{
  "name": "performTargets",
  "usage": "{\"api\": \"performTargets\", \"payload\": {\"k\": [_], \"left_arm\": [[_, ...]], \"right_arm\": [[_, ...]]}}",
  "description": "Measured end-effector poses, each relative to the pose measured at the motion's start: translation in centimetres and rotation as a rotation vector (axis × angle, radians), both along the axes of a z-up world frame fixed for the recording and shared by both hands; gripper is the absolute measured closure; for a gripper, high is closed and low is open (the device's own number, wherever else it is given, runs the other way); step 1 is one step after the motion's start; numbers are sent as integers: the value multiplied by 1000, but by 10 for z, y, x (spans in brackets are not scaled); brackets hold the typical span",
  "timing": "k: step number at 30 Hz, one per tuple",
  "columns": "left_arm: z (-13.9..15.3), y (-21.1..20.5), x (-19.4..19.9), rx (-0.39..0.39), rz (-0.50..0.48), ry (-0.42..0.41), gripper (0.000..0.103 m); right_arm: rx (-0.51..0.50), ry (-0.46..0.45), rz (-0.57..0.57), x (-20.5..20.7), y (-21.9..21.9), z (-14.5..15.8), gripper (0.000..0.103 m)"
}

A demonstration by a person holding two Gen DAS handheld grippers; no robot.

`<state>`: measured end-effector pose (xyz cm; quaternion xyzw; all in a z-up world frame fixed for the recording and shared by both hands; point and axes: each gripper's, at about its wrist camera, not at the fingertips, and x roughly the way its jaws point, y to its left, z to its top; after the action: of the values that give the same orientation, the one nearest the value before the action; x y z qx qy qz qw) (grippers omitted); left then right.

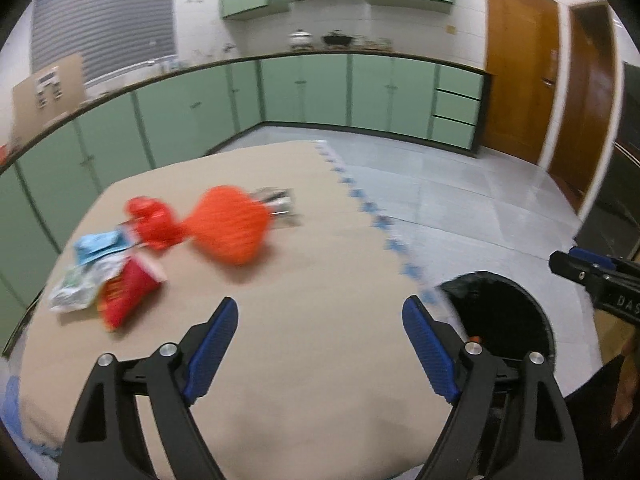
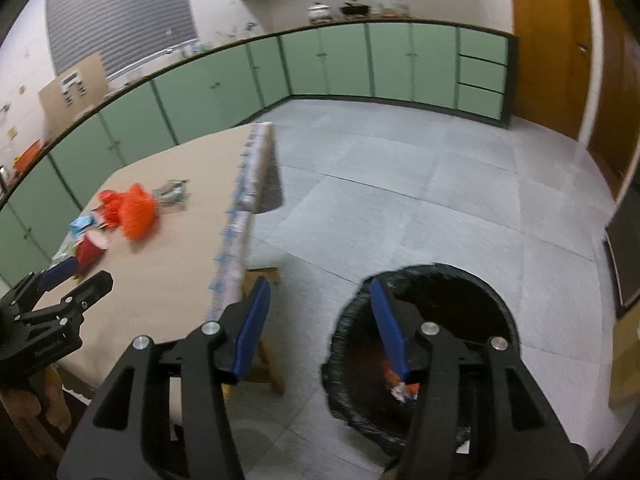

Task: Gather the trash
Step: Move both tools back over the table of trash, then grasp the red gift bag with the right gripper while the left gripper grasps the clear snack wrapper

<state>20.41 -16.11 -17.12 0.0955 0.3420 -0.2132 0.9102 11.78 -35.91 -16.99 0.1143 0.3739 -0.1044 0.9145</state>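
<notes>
A: Trash located? Pile at ten o'clock from the left hand-held gripper (image 1: 320,344), well out on the beige cloth-covered surface (image 1: 304,280).

B: Confirmed. Crumpled red snack bag (image 1: 124,300) nearest, long axis running from seven to one o'clock, mouth toward the far end. Beside it at nine o'clock, pale crinkled wrappers (image 1: 80,284) and a light-blue packet (image 1: 98,246). Further out at eleven o'clock, a glossy red wrapper (image 1: 154,220) touching an orange mesh net bag (image 1: 230,228), with a silvery foil packet (image 1: 280,204) just behind.

A: Left jaws?

B: Spread wide, nothing between the blue pads (image 1: 212,352). Bare cloth only under them.

A: And the right hand-held gripper (image 2: 320,328)?

B: Partly spread, also empty. Hanging off the surface's edge, over the floor, right pad overlapping the rim of the round black-lined trash bin (image 2: 424,344) at five o'clock. Scraps of orange and white already down inside, too blurred to name.

A: Nearer arm for the pile, then?

B: Left, judging by both views. Pile at nine to ten o'clock and well apart from the right one, with the left one in between.

A: Approach?

B: Probably forward and leftward toward the red bag, jaws turned across its long axis. Picture smeared, so exact edges uncertain.
</notes>
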Motion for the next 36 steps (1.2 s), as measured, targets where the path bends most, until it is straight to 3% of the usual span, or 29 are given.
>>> {"api": "performTargets", "payload": {"k": [11,18,19,26,36], "left_arm": [[6,147,18,4,276,-7,20],[0,220,30,16,398,-4,20],[-2,227,34,17,407,-2,20],[-13,262,53,12,440,1,20],[-19,279,76,-9,440,17,20]], "right_arm": [[-43,-35,246,60,127,14,38],[-58,-55,430,106,223,4,18],[-63,-54,449,112,234,2,13],[-147,-47,555,153,297,-19,8],[-269,-10,594,191,329,-44,5]]}}
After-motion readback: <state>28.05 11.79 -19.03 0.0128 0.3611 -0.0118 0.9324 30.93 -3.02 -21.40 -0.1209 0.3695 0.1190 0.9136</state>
